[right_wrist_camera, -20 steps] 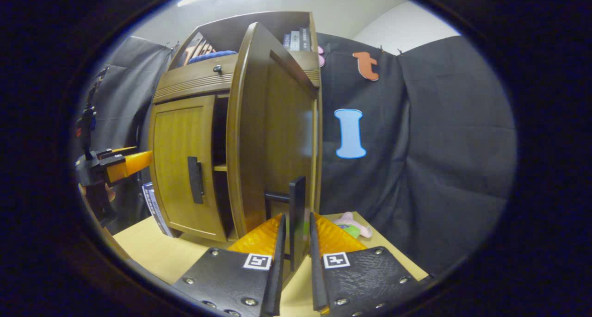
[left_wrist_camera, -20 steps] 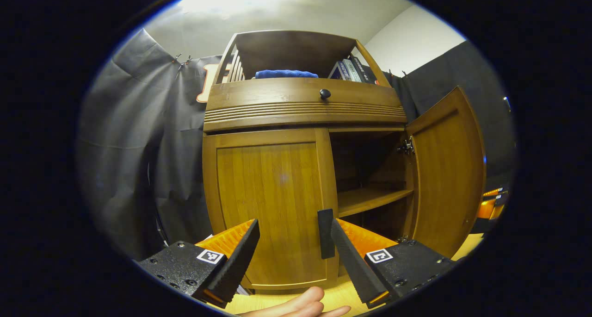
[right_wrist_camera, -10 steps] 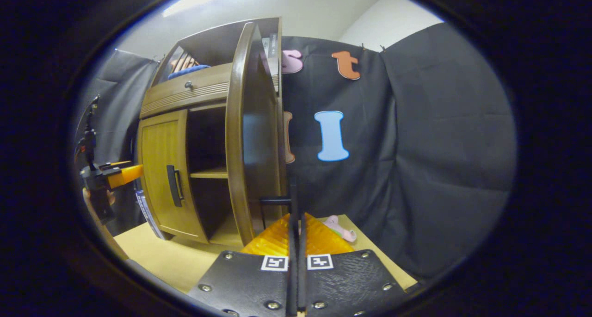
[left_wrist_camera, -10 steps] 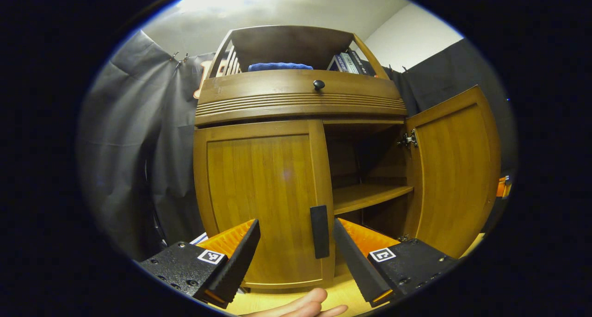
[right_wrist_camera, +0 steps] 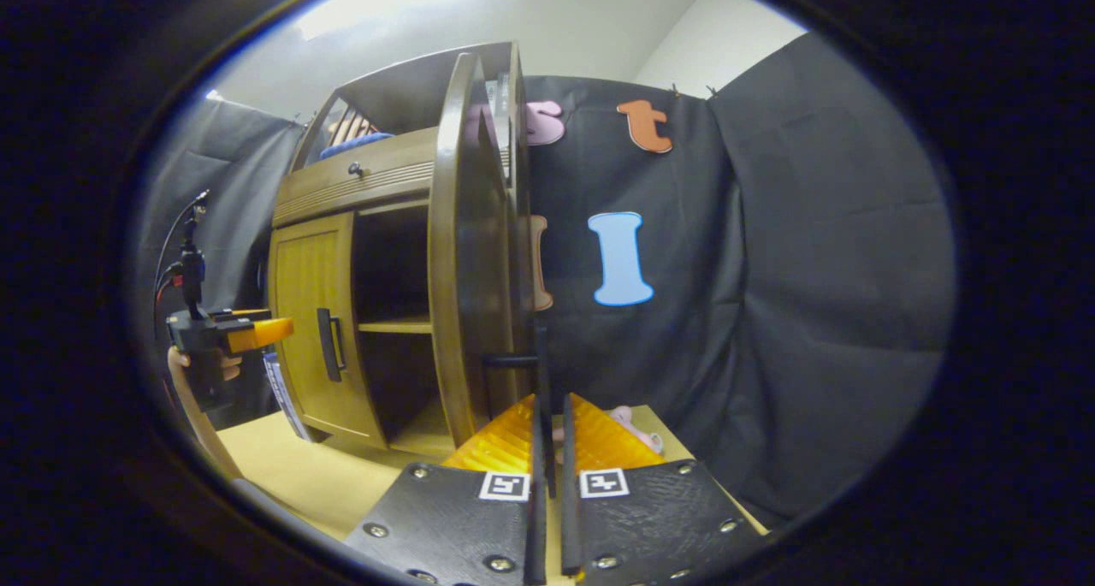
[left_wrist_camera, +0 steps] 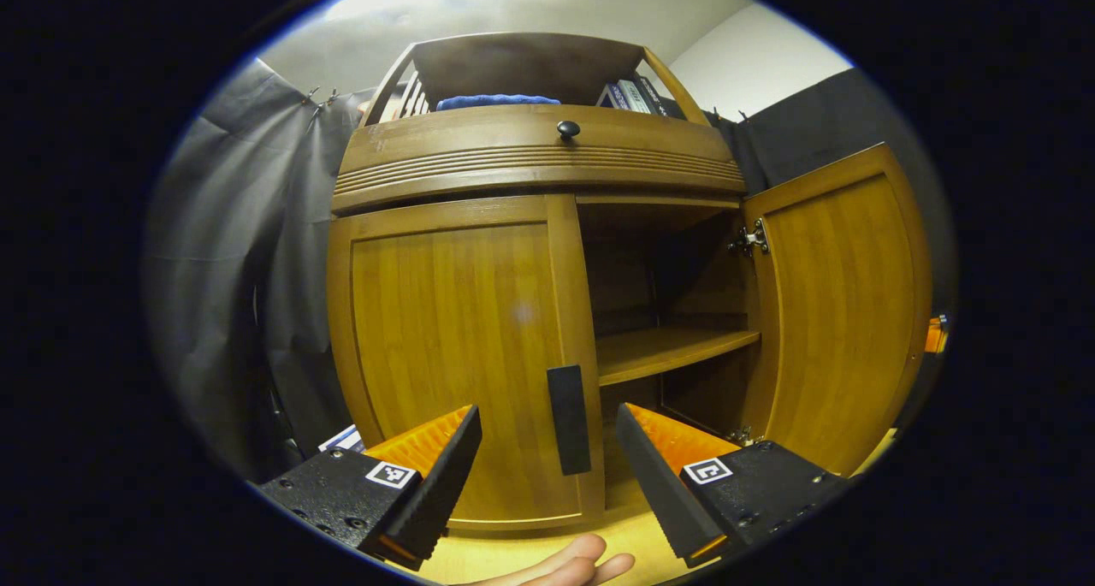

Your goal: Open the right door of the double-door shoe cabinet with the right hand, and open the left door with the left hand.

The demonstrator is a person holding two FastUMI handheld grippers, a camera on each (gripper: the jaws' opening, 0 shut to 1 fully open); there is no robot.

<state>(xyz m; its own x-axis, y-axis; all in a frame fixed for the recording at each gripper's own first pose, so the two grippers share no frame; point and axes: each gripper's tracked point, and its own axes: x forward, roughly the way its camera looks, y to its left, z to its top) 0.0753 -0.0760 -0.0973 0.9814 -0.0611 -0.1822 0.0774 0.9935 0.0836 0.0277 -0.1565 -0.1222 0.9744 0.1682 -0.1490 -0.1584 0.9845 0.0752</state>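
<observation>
Left door (left_wrist_camera: 462, 355) shut; left gripper (left_wrist_camera: 547, 458) fingers spread.

On my left gripper (left_wrist_camera: 547, 449), each finger mounts on a black textured block fastened with round-head screws and carrying one small square black-and-white marker, with ribbed orange backing behind the serrated inner faces. My right gripper (right_wrist_camera: 547, 436) repeats that build — black screw-fastened plates, one square marker per side, ribbed orange wedges. From the right gripper view I read the left unit as a black body with cables rising from its top — gripped by a bare hand (right_wrist_camera: 224, 365).
</observation>
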